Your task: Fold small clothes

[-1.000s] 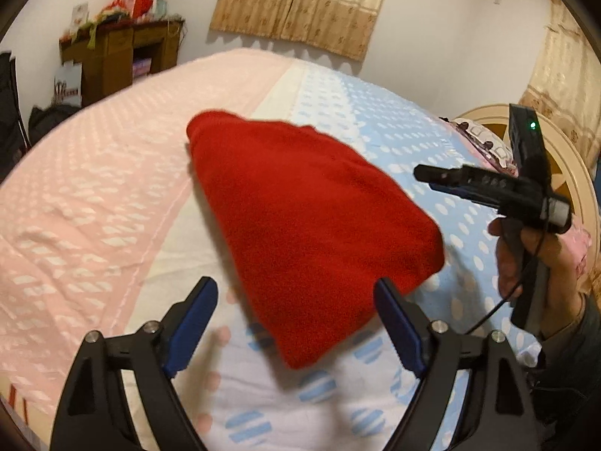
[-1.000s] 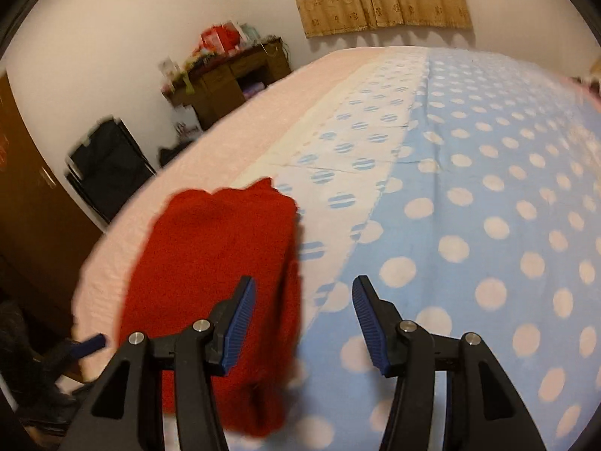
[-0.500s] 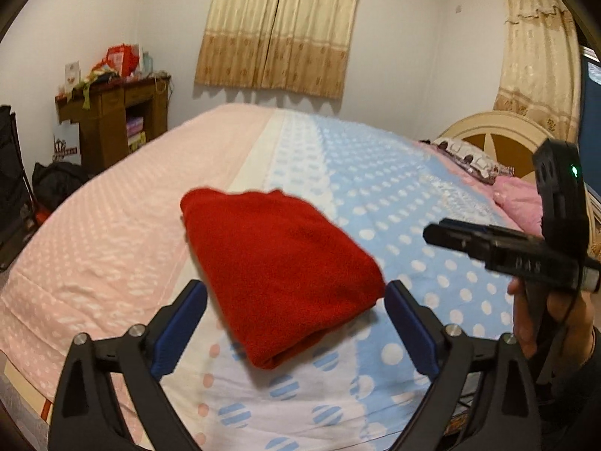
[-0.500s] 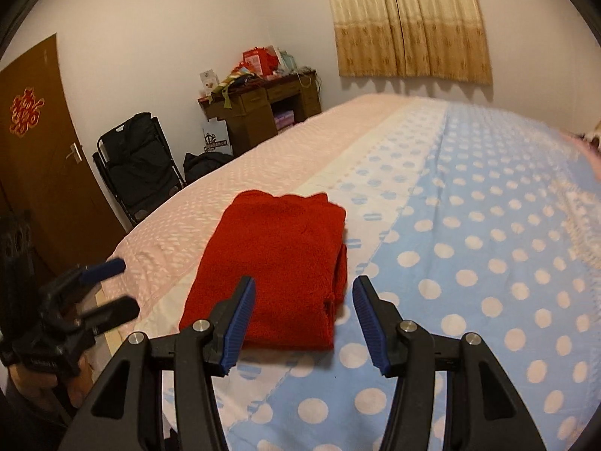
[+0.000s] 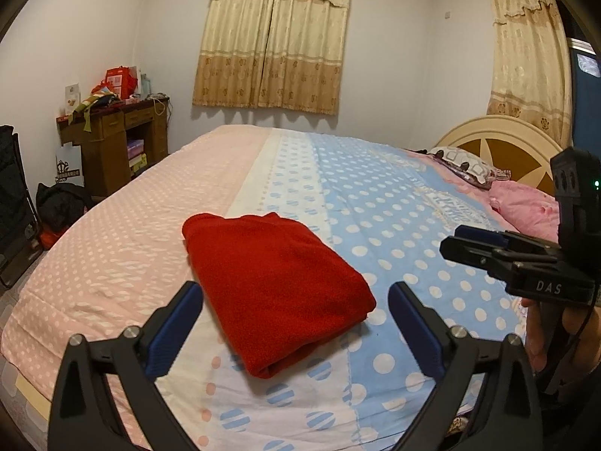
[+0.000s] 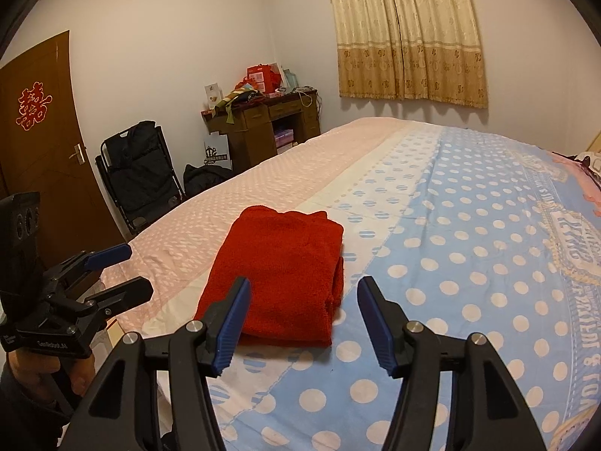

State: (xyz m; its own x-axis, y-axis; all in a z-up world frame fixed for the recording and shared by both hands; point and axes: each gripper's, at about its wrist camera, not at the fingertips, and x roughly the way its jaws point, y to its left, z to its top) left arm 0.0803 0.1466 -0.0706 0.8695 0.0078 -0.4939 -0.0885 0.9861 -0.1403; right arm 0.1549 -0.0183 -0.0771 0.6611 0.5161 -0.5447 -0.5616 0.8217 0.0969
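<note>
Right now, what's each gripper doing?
Left gripper: open, holding nothing.
Right gripper: open, holding nothing.
The red cloth lies folded on the bed.

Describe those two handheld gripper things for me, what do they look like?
Each gripper, left and right, is a black plastic frame with silver bolts and two ribbed blue finger pads. The right one carries white "DAS" lettering, a black camera block with a green light, and a thin black cable. Bare hands grip the handles.

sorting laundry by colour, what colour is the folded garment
Solid red garment, clearest in the left wrist view.
</note>
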